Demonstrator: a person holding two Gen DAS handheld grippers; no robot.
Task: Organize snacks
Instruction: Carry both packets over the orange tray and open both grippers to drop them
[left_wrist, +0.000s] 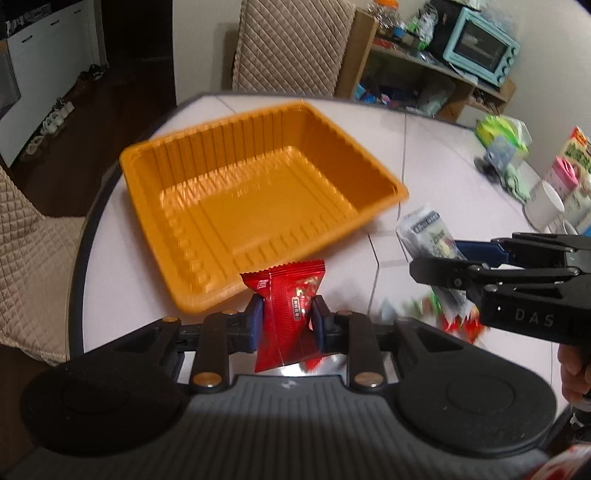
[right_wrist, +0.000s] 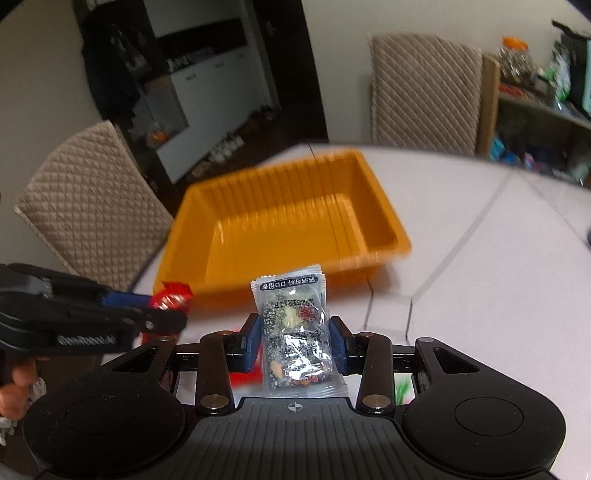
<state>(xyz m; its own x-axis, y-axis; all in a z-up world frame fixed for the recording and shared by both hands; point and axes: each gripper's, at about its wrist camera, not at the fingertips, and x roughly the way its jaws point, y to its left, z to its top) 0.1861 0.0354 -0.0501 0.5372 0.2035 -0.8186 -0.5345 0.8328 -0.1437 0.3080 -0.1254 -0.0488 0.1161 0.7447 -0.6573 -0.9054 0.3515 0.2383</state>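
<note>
You are pinching two light, crinkly, slippery packets mid-body above the table near the empty orange tray (left_wrist: 258, 192): left gripper (left_wrist: 286, 325) jaws closed on the red packet (left_wrist: 286, 314), right gripper (right_wrist: 295, 345) on the clear packet (right_wrist: 295, 332).

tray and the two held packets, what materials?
Tray: thin glossy orange plastic, probably thermoformed; ribbed walls, sheen. Red packet: shiny film or foil, crimped top edge. Grey packet: part-clear plastic film, contents visible, glare.
</note>
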